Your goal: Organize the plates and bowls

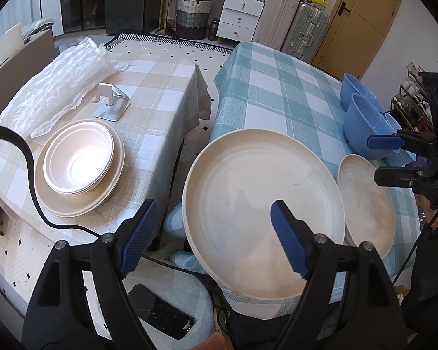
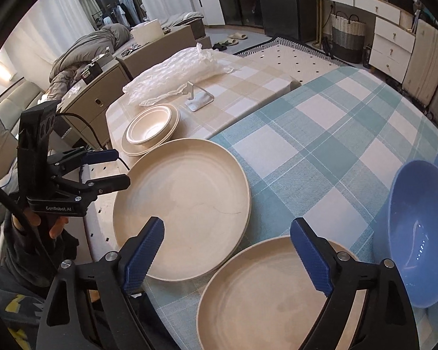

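A large cream plate (image 1: 248, 180) (image 2: 184, 201) lies at the near left edge of the blue-checked table (image 1: 277, 87). A smaller cream plate (image 1: 368, 204) (image 2: 265, 300) lies right of it. Blue bowls (image 1: 365, 125) (image 2: 417, 227) stand further right. On the beige-checked table (image 1: 149, 87), cream bowls (image 1: 78, 160) (image 2: 150, 127) sit nested on a cream plate (image 1: 76, 204). My left gripper (image 1: 213, 233) (image 2: 114, 169) is open and empty, straddling the large plate's left rim. My right gripper (image 2: 227, 250) (image 1: 382, 160) is open and empty above the smaller plate.
Bubble wrap (image 1: 52, 87) and a metal phone stand (image 1: 111, 102) lie on the beige table. A gap separates the two tables. A phone (image 1: 160, 312) lies on a cushion below. Suitcases (image 1: 295, 23), drawers and a basket (image 1: 192, 14) stand behind.
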